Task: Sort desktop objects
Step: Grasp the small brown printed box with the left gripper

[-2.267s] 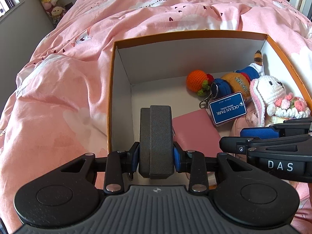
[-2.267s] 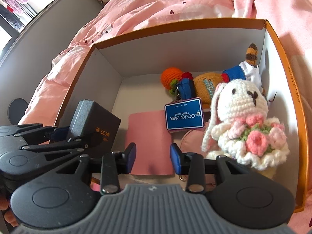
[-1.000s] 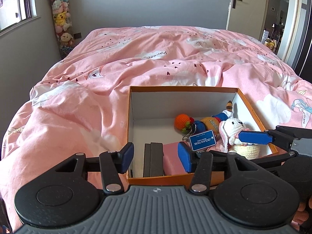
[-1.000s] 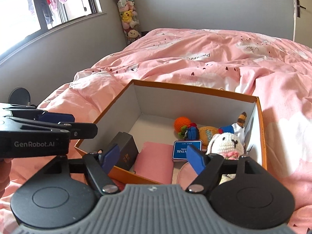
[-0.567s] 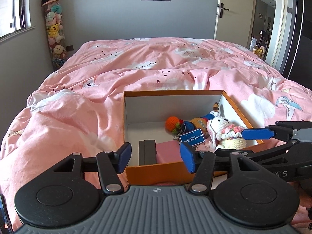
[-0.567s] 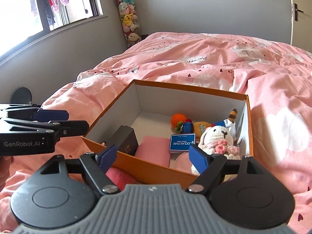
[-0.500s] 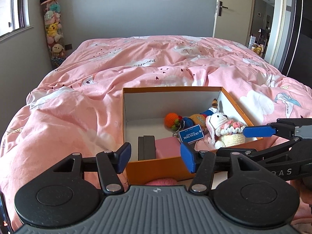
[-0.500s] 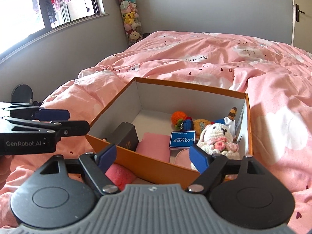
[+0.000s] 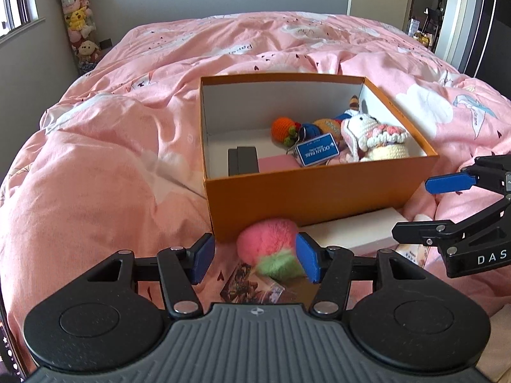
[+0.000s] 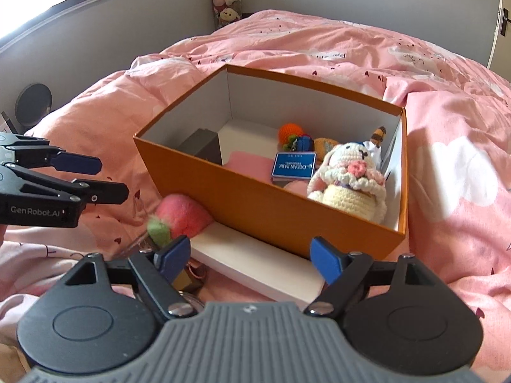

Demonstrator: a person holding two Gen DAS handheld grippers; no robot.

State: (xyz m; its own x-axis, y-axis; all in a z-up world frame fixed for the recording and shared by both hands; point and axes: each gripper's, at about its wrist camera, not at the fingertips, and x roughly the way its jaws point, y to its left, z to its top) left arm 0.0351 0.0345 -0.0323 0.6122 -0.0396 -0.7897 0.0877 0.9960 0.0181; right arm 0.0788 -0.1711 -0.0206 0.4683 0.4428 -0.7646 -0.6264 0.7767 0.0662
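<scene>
- My left gripper (image 9: 254, 261) stood wide and empty, its pads either side of the plush (image 9: 270, 244) without pressing on it; I judged this a line-up for the next pick.
- My right gripper (image 10: 249, 255) was likewise wide and empty, hovering over the white slab (image 10: 255, 261), which lay against the front wall of the box (image 9: 319, 188).
- The plush lay on the quilt (image 9: 95, 159), just outside the box's near left corner, green end toward me.
- The box already held the dark case (image 9: 242, 159) on edge at the left wall, a pink pad (image 9: 276, 162), the blue tag (image 9: 317, 153), the orange ball (image 9: 282, 127) and the bunny (image 10: 348, 178), upright at the right wall; I judged the sorting well along.
- Loose cards (image 9: 252, 284) and a small brass item (image 10: 185, 279) remained outside, partly hidden by my grippers; I could not tell what the latter was.
</scene>
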